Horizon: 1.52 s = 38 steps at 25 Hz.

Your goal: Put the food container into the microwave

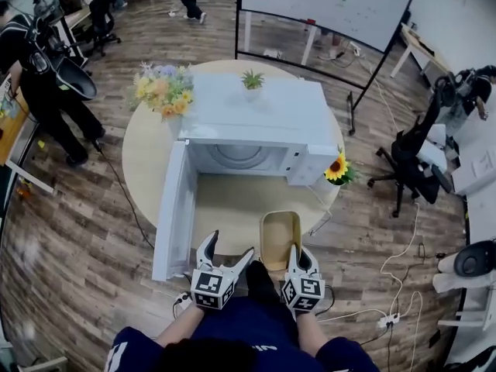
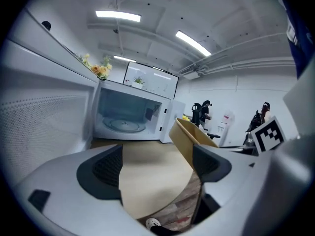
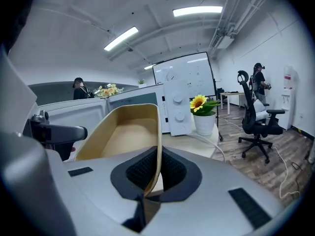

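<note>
Left gripper [image 1: 231,245], head view: jaws spread, nothing between them, at the near edge of the round table [image 1: 147,161]. Right gripper [image 1: 298,253]: beside it, at the near end of the tan food container [image 1: 280,232], which sits on the table in front of the microwave [image 1: 256,118]; door [image 1: 174,208] swung open to the left.

Left gripper view: jaws wide apart over bare tabletop; container to their right, microwave cavity ahead.

Right gripper view: jaws clamped on the container's near wall; sunflower pot [image 3: 202,114] beyond.
</note>
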{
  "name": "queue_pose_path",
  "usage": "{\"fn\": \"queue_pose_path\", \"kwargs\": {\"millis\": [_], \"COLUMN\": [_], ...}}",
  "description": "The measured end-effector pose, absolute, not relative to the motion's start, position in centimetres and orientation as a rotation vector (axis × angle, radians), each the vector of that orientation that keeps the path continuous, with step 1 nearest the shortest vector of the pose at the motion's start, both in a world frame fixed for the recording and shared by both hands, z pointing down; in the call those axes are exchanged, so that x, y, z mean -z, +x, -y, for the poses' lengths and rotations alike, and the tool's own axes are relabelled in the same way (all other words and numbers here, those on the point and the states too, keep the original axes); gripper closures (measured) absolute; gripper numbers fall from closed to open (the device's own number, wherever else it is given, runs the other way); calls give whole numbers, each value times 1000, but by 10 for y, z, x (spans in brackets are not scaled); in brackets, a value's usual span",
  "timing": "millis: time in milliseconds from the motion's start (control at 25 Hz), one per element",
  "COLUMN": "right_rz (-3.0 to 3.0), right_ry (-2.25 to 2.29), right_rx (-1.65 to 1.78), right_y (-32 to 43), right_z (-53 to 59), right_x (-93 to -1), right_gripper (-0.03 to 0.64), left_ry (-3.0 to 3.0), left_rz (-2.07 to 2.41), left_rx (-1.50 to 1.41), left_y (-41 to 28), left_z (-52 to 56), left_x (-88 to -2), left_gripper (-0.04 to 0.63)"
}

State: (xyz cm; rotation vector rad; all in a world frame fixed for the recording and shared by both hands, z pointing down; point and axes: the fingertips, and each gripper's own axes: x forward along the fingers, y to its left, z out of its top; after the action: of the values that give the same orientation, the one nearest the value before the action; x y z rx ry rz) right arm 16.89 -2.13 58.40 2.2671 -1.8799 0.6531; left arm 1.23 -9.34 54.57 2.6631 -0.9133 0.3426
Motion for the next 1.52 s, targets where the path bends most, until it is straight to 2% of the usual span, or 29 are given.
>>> {"fn": "queue_pose_path", "kwargs": {"millis": [360,760,1520], "right_rz": [2076,2188,2197], "right_ry": [2033,1889,1809], "right_rx": [-593,-552,-546], "right_y": [197,223,188], "right_z": [116,174,212], "right_x": [-583,-585,-582], "right_gripper": [604,604,604], "left_ry": [2558,2441,2375], "left_rz": [1158,1374,1437], "left_rx": [-342,-340,-408], "left_y": [33,39,12], "left_z": [157,201,213], "left_x": [-551,-560,-567], "left_gripper": [166,166,166]}}
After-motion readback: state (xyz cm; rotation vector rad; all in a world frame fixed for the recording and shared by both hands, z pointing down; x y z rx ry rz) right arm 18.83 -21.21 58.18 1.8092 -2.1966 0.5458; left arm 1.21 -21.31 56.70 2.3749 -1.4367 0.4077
